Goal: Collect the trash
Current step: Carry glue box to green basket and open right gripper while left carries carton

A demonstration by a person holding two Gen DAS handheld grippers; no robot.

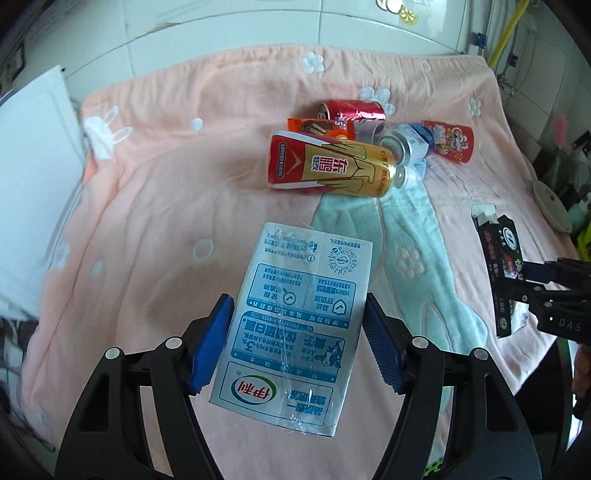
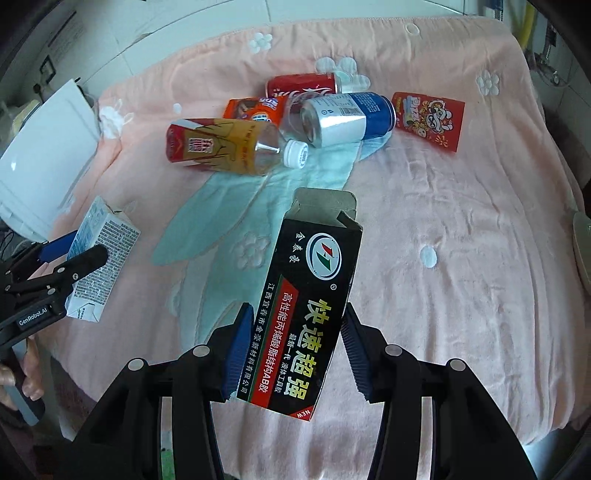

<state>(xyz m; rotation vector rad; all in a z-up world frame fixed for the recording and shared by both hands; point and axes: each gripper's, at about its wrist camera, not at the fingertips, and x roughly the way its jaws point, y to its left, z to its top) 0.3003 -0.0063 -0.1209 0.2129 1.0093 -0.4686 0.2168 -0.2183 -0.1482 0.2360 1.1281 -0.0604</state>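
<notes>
My left gripper [image 1: 295,343] is shut on a silver-blue milk carton [image 1: 295,325], held above the pink blanket [image 1: 166,184]; the carton also shows in the right wrist view [image 2: 99,254]. My right gripper [image 2: 293,350] is shut on a black glue box [image 2: 306,314] with its top flap open; the box also shows at the right of the left wrist view [image 1: 502,273]. A trash pile lies at the far middle: a red-gold bottle [image 1: 328,166], a red cola can [image 1: 351,110], an orange wrapper [image 1: 317,127], a blue-silver can [image 1: 406,142] and a red packet [image 1: 448,140].
A white board [image 1: 33,184] leans at the blanket's left edge. A tiled wall [image 1: 258,33] stands behind. A yellow pipe [image 1: 506,33] and cluttered items are at the far right. A teal pattern [image 1: 406,229] runs down the blanket's middle.
</notes>
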